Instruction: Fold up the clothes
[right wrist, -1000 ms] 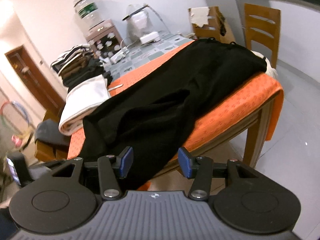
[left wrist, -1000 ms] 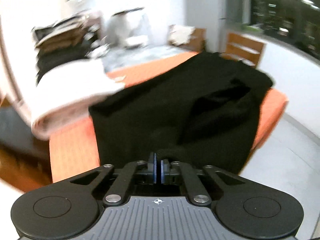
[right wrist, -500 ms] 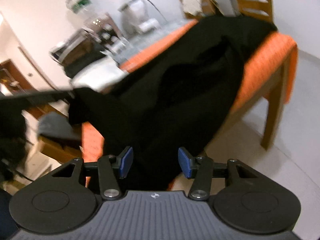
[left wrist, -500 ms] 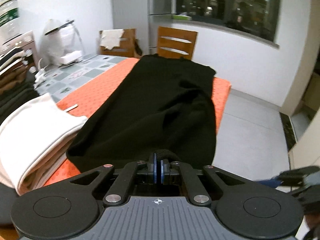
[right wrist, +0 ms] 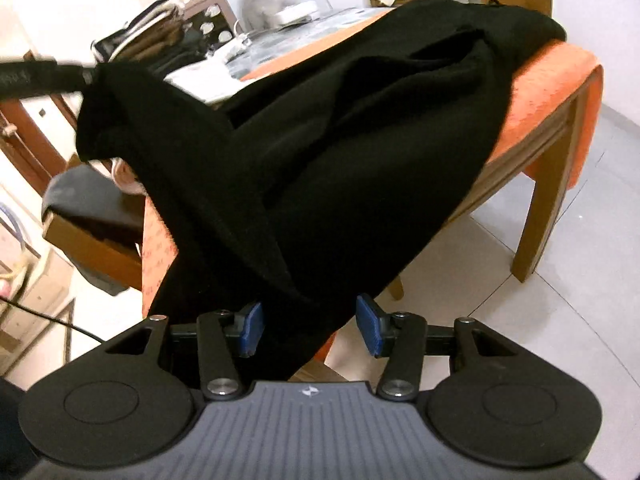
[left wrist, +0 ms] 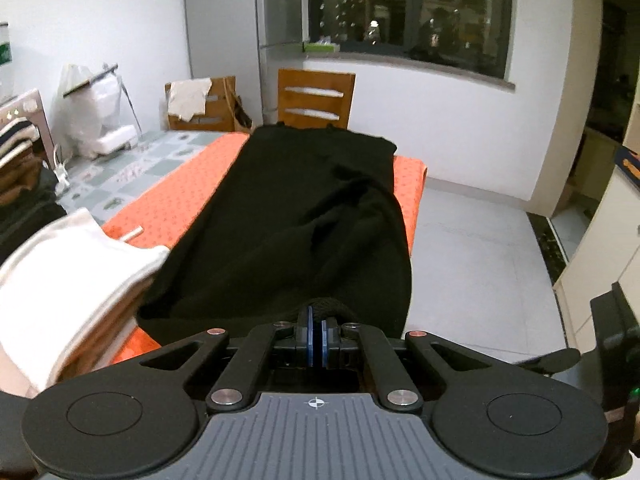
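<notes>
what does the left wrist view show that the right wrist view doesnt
Only the left wrist view: the window and the left gripper shut on the black garment. Only the right wrist view: the table leg and the right gripper, whose jaws have just been closing, open around a hanging edge. Both: the garment, orange cloth, chair.

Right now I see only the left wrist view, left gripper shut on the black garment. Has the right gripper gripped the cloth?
Observer: Not clamped. The right gripper has just been closing with the black garment between its jaws, but one pad stands clear of the cloth.
Operator: Which part is that?
Observer: The part hanging off the orange-covered table at its near edge.
Operator: And my left grip?
Observer: The left gripper holds a corner raised above the tabletop.
</notes>
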Demonstrator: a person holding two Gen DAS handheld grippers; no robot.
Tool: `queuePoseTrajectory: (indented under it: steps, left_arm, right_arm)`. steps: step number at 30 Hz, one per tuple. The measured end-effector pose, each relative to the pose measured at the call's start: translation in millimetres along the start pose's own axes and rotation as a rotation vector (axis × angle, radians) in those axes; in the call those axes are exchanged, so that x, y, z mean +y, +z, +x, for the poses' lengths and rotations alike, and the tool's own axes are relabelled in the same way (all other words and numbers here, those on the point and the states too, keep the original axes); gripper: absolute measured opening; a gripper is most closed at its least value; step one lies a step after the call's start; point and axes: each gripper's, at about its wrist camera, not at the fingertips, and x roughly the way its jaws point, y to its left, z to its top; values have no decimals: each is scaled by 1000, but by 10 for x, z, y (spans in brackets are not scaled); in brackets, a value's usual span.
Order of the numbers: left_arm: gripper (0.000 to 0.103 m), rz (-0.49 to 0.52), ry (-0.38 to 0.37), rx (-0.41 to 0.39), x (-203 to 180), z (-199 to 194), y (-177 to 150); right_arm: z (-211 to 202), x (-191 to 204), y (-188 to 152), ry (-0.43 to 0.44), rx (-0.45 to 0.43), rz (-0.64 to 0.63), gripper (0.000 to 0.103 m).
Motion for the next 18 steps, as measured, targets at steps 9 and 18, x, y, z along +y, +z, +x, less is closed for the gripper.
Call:
queuePoseTrajectory:
  steps: [9, 18]
  left_arm:
    - [6, -12, 29, -129, 673, -783, -399]
    - [6, 65, 20, -154, 1480, -1375, -692]
  right_arm:
    - [-689, 1085, -242, -166, -249, 79, 4]
    - [-989, 2571, -516, -276, -437, 164, 4]
